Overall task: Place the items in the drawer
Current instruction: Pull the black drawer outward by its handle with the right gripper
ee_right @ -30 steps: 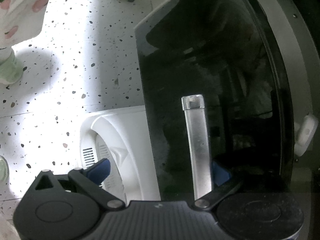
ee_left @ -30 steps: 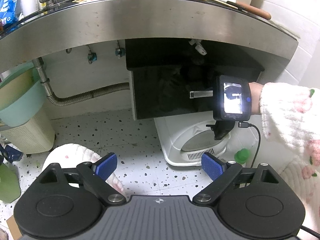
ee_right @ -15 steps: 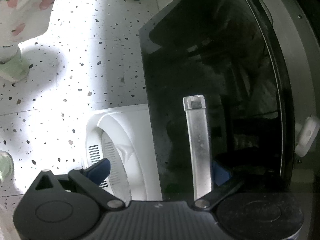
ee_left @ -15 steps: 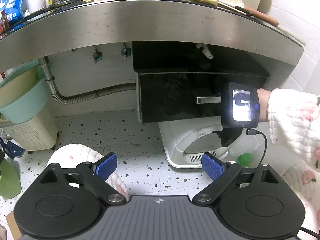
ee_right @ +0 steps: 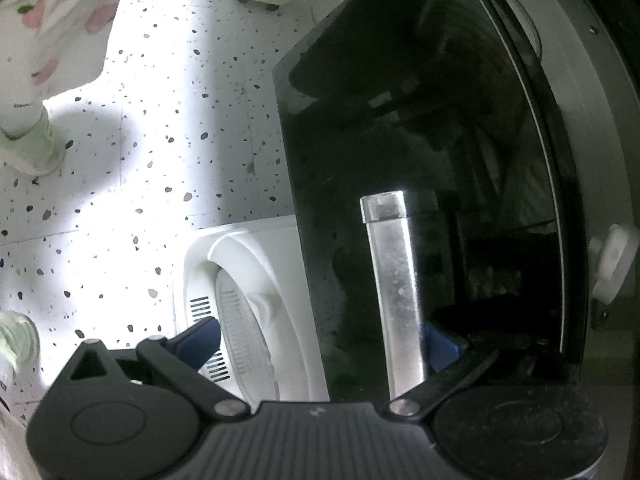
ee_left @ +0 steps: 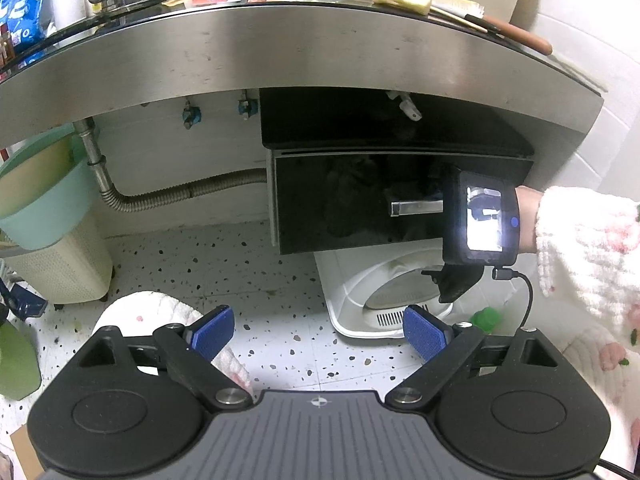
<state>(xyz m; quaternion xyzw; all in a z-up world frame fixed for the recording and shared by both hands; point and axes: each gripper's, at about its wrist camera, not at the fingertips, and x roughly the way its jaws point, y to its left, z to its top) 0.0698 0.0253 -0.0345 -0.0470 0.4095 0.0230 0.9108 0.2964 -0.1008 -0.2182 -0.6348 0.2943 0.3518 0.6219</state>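
A glossy black drawer (ee_left: 360, 204) hangs under the steel counter (ee_left: 280, 60) and stands pulled out a little. Its metal bar handle (ee_left: 416, 207) shows close up in the right wrist view (ee_right: 394, 288). My right gripper (ee_right: 320, 340) is open, turned sideways, with one blue finger (ee_right: 440, 346) hooked behind the handle and the other (ee_right: 198, 340) out in front of the drawer face (ee_right: 400, 140). From the left wrist view its body (ee_left: 480, 220) sits at the handle's right end. My left gripper (ee_left: 320, 332) is open and empty, low over the floor.
A white appliance (ee_left: 380, 296) sits on the speckled floor under the drawer. A cream basket (ee_left: 60, 272) with a teal basin (ee_left: 36, 192) stands left, below a flexible metal hose (ee_left: 180, 196). Several items lie on the counter, among them a brush (ee_left: 460, 12).
The drawer has come out from under the counter, pulled by my right gripper at the handle. The left gripper has drawn back slightly.
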